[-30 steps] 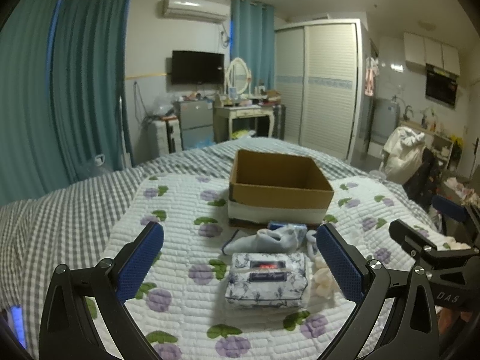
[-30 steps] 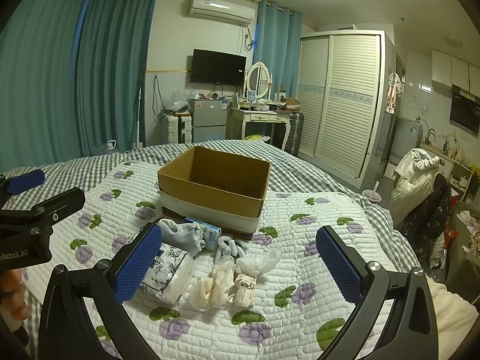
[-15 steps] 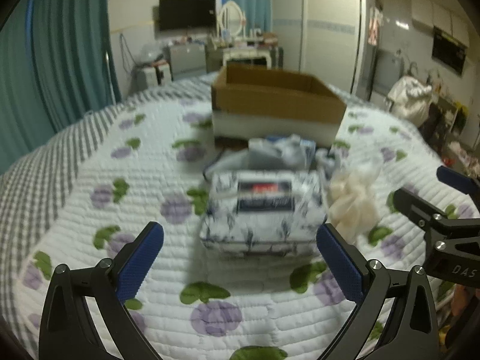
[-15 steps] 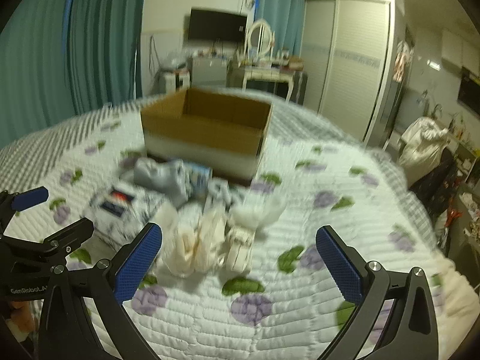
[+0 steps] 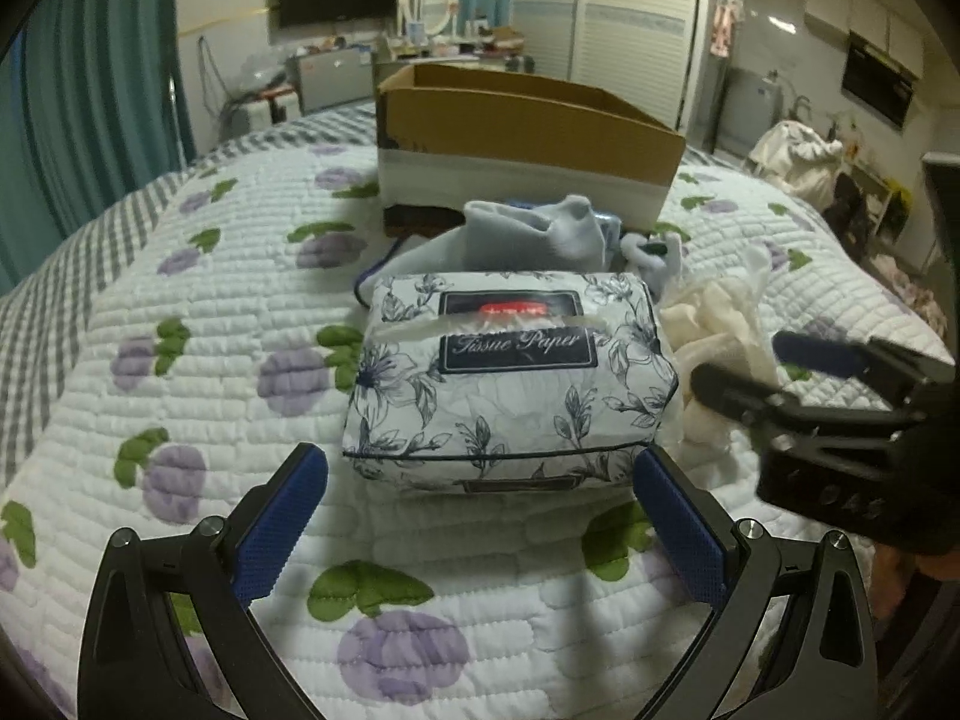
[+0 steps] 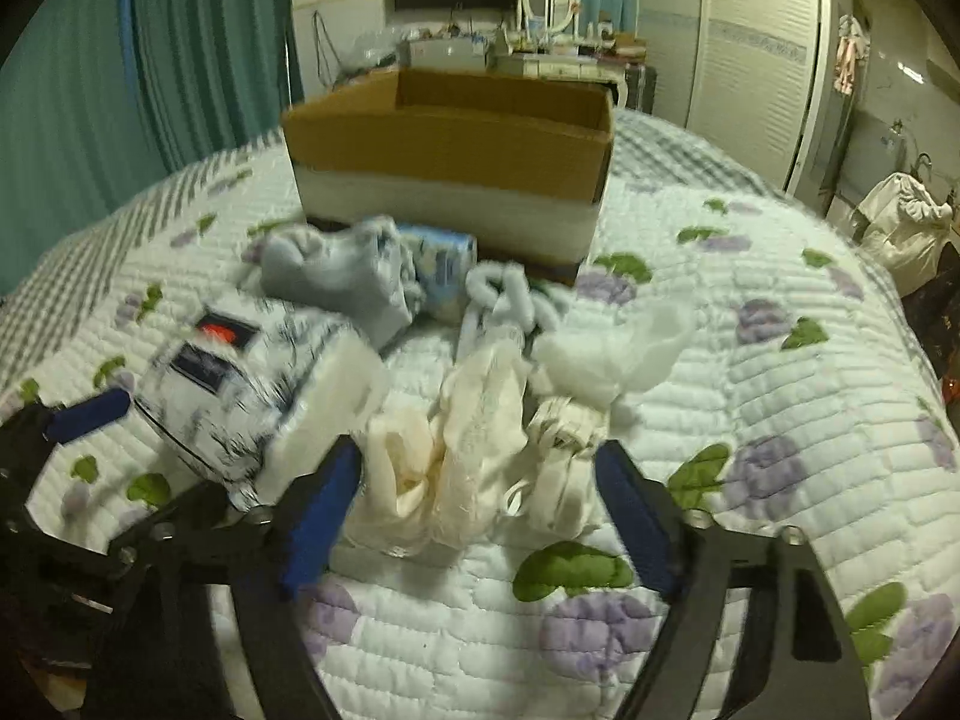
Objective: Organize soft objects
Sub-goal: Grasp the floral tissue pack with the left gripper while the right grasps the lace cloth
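Left wrist view: our left gripper [image 5: 480, 516], fingers spread, faces the tissue pack [image 5: 510, 384] lying crosswise, just ahead toward the quilt's [image 5: 180, 300] centre.

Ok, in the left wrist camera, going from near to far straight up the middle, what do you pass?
Left gripper, open → tissue paper pack → grey sock → cardboard box → dresser with oval mirror at the far wall.
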`<state>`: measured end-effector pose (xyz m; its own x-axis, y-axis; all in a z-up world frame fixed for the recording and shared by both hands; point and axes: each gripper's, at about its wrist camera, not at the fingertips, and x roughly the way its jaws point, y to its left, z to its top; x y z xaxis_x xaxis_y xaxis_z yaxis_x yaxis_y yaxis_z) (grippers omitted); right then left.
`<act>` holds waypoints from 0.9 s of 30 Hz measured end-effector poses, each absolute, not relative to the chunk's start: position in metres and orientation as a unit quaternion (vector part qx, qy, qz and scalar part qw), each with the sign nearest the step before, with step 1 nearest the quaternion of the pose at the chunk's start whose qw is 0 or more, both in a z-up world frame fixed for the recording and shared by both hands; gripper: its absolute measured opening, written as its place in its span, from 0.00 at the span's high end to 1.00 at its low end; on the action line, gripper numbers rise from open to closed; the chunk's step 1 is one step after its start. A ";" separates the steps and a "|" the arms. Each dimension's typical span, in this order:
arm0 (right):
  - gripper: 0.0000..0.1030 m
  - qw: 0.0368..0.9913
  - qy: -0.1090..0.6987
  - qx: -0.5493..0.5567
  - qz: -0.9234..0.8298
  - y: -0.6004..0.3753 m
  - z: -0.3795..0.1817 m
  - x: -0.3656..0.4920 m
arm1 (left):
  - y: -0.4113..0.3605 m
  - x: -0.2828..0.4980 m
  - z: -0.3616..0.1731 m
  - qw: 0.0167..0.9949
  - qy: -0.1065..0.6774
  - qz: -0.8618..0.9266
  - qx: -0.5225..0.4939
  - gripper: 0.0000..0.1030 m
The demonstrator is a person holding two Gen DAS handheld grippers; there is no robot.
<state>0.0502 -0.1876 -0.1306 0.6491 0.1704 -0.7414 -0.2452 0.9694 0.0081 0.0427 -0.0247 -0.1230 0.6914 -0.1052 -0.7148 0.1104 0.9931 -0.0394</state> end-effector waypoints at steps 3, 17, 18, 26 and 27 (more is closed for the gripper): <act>0.54 0.904 0.409 -0.054 0.110 -0.187 -0.136 0.049 | -0.025 0.046 -0.123 0.920 0.386 -0.068 0.005 0.00; 0.85 0.913 0.388 -0.015 0.122 -0.222 -0.112 0.031 | -0.033 0.077 -0.139 0.914 0.397 -0.080 -0.026 0.00; 0.85 0.912 0.390 -0.016 0.123 -0.222 -0.113 0.032 | -0.034 0.078 -0.140 0.916 0.393 -0.081 -0.028 0.00; 0.86 0.914 0.385 -0.015 0.128 -0.224 -0.111 0.027 | -0.035 0.066 -0.131 0.926 0.367 -0.086 -0.007 0.14; 0.87 0.916 0.381 -0.012 0.127 -0.227 -0.109 0.026 | -0.034 0.064 -0.129 0.927 0.366 -0.085 -0.007 0.19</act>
